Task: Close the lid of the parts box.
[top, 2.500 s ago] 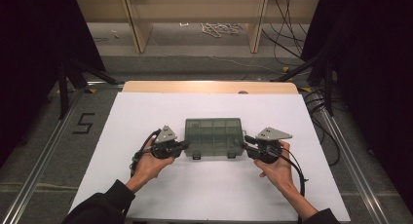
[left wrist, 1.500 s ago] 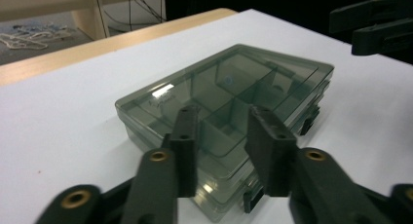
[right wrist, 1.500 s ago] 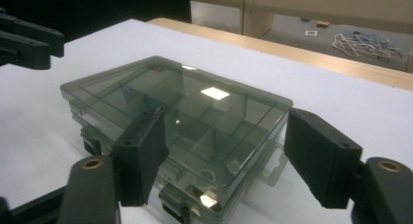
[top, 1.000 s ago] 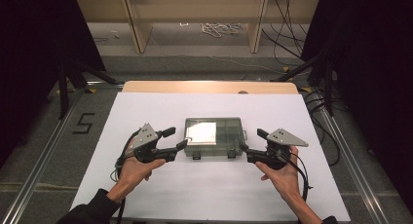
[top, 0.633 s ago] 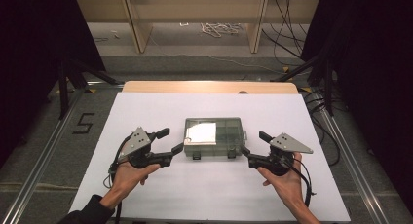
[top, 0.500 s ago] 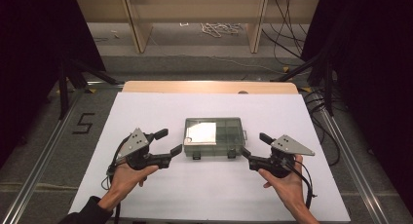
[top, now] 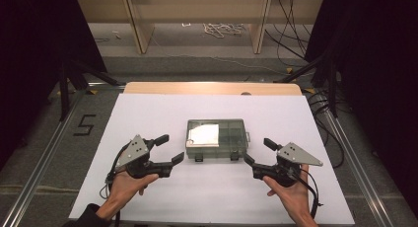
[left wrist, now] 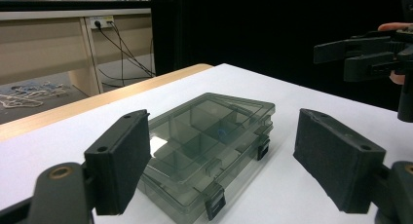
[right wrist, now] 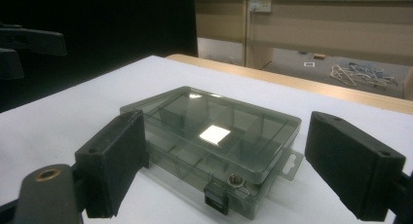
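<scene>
left hand (top: 129,183): comes in from the near edge of the table, left of centre, holding the left gripper.
left gripper (top: 170,148): black two-jaw gripper with a grey three-cornered plate on top, near the left short side of the box, not touching it. its jaws have just been opening and stand wide apart, with nothing between them.
table (top: 162,111): white-topped, with a bare wooden strip along its far edge.
box (top: 216,139): smoky grey see-through plastic compartment box, flat and rectangular, lid down, two black latches on its near side. it lies flat about midway between the left and right edges, a bit nearer the near edge.
right gripper (top: 257,152): same black make, near the box's right short side, clear of it. jaws wide apart, gripping nothing.
right hand (top: 291,197): enters from the near edge, right of centre.
</scene>
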A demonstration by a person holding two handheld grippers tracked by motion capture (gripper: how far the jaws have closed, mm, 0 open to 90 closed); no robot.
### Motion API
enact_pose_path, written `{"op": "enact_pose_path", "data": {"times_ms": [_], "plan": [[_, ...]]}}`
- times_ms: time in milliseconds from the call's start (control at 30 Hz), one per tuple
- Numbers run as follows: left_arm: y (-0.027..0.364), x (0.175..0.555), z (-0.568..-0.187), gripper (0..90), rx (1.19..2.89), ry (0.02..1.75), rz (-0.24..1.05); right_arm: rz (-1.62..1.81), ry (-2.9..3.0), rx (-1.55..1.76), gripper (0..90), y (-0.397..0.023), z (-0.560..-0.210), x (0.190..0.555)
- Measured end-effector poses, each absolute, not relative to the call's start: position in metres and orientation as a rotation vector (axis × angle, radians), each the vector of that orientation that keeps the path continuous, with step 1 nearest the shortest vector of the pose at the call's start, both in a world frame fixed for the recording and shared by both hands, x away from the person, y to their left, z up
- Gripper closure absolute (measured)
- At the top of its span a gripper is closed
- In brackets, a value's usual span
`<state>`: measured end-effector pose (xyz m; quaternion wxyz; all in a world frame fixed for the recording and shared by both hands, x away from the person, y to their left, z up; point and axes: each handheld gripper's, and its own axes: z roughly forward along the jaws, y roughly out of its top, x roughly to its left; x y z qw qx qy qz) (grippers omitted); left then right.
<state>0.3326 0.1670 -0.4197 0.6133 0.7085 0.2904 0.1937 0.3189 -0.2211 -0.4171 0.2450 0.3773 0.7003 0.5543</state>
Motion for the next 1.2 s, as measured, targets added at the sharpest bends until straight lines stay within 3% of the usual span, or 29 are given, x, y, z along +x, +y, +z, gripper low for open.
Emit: {"op": "enact_pose_path", "data": {"times_ms": [1200], "plan": [[0.1647,0.3284,-0.4195,18.3,1.622,0.682,0.431,1.524,1.918,1.024,16.0,-0.2203,-0.4196,0.3143]]}}
